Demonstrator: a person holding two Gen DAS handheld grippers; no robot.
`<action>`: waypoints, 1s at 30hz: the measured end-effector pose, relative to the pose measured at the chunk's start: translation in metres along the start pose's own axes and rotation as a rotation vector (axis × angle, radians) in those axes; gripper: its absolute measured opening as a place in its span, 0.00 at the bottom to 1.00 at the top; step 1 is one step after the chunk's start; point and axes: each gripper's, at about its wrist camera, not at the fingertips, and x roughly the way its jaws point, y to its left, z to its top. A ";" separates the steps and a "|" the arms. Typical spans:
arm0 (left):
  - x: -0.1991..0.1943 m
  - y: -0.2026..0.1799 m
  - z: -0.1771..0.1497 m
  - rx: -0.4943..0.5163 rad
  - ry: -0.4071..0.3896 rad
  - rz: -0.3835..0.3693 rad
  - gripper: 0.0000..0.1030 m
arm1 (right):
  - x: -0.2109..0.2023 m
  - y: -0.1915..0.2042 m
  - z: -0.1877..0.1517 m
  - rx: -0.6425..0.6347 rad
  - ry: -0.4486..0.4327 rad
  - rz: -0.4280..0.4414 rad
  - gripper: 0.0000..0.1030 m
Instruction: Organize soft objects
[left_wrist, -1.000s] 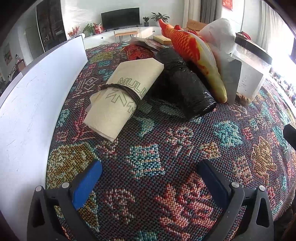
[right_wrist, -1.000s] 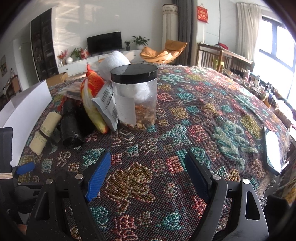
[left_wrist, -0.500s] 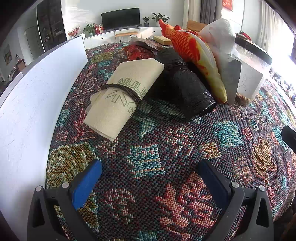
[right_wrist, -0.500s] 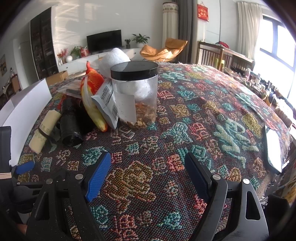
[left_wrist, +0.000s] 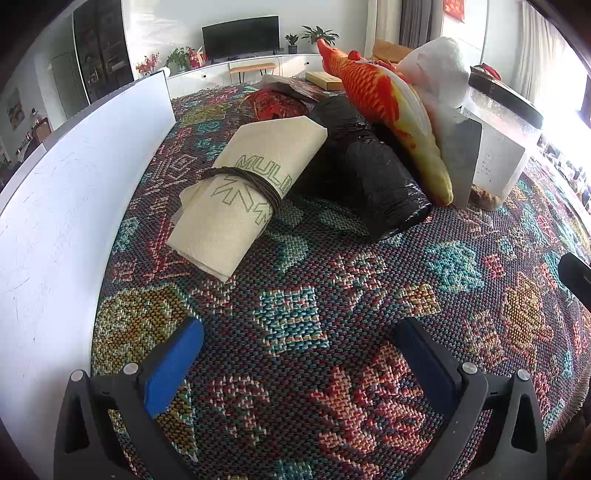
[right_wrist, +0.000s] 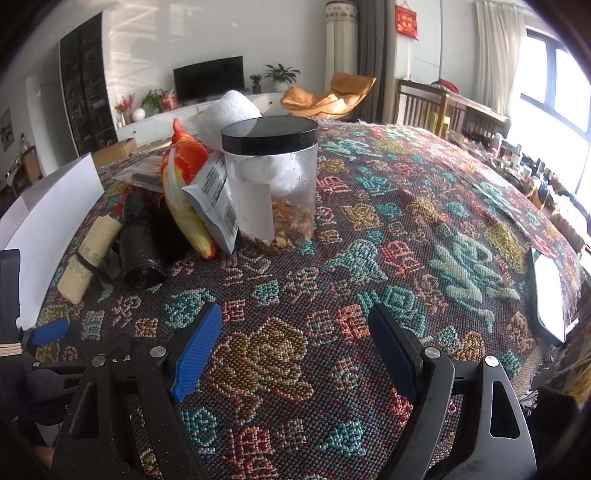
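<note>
A cream rolled cloth (left_wrist: 247, 199) (right_wrist: 86, 264) tied with a dark band lies on the patterned tablecloth (left_wrist: 332, 302). Beside it rests a black plastic roll (left_wrist: 369, 177) (right_wrist: 140, 243). An orange and yellow fish plush (left_wrist: 391, 118) (right_wrist: 184, 184) leans across that roll. A white fluffy bundle (left_wrist: 439, 70) (right_wrist: 229, 114) sits behind. My left gripper (left_wrist: 299, 354) hovers open, short of the cloth roll. My right gripper (right_wrist: 295, 343) is open too, in front of the clear jar (right_wrist: 275, 184), and holds nothing.
A white board (left_wrist: 59, 206) (right_wrist: 51, 206) stands along the left. The black-lidded jar (left_wrist: 502, 140) has a grey packet (right_wrist: 216, 203) leaning on it. A red item (left_wrist: 277, 105) lies at the back. A phone (right_wrist: 550, 291) lies at the table's right edge.
The right gripper has edged slightly forward toward the jar. The left gripper has hardly moved.
</note>
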 end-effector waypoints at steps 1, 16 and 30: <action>0.000 0.000 0.000 0.000 0.000 0.000 1.00 | 0.000 0.000 0.000 0.000 0.000 0.000 0.82; 0.000 -0.001 -0.001 0.000 -0.001 -0.001 1.00 | 0.001 0.001 0.000 -0.002 0.002 0.001 0.82; 0.000 -0.001 -0.003 0.000 -0.003 -0.001 1.00 | 0.007 0.008 -0.003 -0.032 0.030 -0.006 0.82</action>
